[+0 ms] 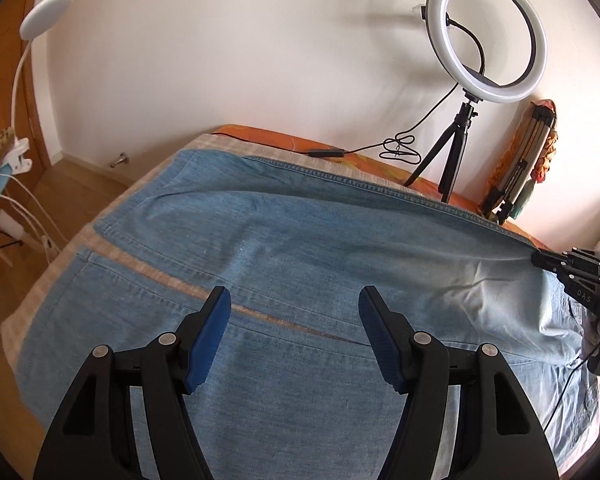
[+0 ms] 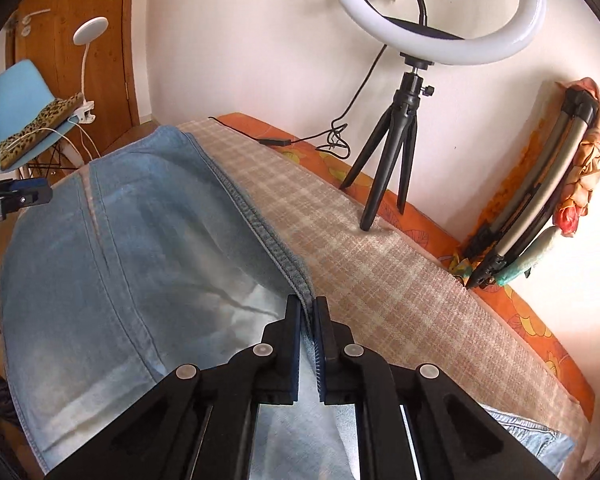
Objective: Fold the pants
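Note:
Light blue denim pants (image 1: pixel 284 240) lie spread across a checked beige cloth (image 2: pixel 379 248). My left gripper (image 1: pixel 294 300) is open and empty, hovering over the two legs where a strip of cloth shows between them. My right gripper (image 2: pixel 308 304) is shut on the far seam edge of the pants (image 2: pixel 140 240), holding it slightly lifted. In the left wrist view the right gripper (image 1: pixel 539 260) shows at the right edge, clamped on that same seam.
A ring light on a black tripod (image 2: pixel 391 152) stands on the cloth at the back with its cable (image 1: pixel 395 148). A folded tripod (image 2: pixel 535 200) leans on the wall at right. A blue chair (image 2: pixel 24 108) with a clip lamp (image 2: pixel 90 30) stands left.

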Motion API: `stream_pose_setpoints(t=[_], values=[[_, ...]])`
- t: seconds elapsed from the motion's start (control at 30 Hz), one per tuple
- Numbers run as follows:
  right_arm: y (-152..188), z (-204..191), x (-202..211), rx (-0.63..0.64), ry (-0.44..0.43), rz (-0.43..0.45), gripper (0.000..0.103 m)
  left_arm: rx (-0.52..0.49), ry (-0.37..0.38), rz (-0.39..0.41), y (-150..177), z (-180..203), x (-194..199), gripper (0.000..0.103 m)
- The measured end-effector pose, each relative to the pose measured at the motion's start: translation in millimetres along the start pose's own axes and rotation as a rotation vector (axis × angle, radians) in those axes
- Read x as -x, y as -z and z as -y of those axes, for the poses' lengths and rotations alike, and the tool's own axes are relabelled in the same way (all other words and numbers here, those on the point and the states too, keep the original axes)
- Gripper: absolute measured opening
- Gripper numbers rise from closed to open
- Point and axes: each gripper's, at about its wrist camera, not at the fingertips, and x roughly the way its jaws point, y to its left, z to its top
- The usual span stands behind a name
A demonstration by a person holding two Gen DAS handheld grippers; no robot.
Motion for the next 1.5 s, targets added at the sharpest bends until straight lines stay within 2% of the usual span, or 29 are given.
stream_pose_setpoints(t=[0.17,0.37,0.53,0.7,0.83,0.97,1.07,1.13,1.3,1.43,1.5], values=[[26.0,-49.3,53.0,0.027,-0.034,0.037,0.003,0.068,0.012,0.019,-6.6,-19.2,7.9,0.066],[79.7,-101.7,81.1,-0.046,-0.139,0.014,0.003,0.062,0.014,0.006,-6.0,-25.3,11.1,0.066],[114.6,-116.0,71.6,-0.156,-0.199,-0.013,0.003,0.049,0.003,-0.010,-2.9,-24.3,6.0,0.067],[125.9,-121.8,63.7,-0.168,-0.172,-0.012,0.003,0.054,0.019,-0.064,0.4,-21.2,-11.0,0.066],[134.0,-121.5,53.5,-0.183,-0.168,-0.032,0.003,0.092,0.012,-0.126,-13.4,-18.3,-40.1,0.066],[138.0,-122.3,47.1,-0.186,-0.176,-0.050,0.003,0.068,-0.010,-0.172,-33.6,-1.3,-73.9,0.066],[136.4,-119.8,46.1,-0.187,-0.178,-0.045,0.003,0.086,0.000,-0.250,-41.8,7.9,-105.1,0.066],[135.1,-119.0,45.3,-0.186,-0.176,-0.043,0.003,0.073,-0.034,-0.273,-46.1,15.8,-121.6,0.066],[134.5,-118.7,37.2,-0.181,-0.180,-0.058,0.003,-0.014,-0.195,-0.327,-46.9,27.4,-153.7,0.067],[133.1,-120.2,35.4,-0.167,-0.174,-0.061,0.004,0.030,-0.223,-0.375,-40.2,17.2,-170.5,0.067],[132.3,-120.2,36.2,-0.168,-0.172,-0.060,0.004,0.055,-0.231,-0.372,-36.6,13.8,-175.2,0.066]])
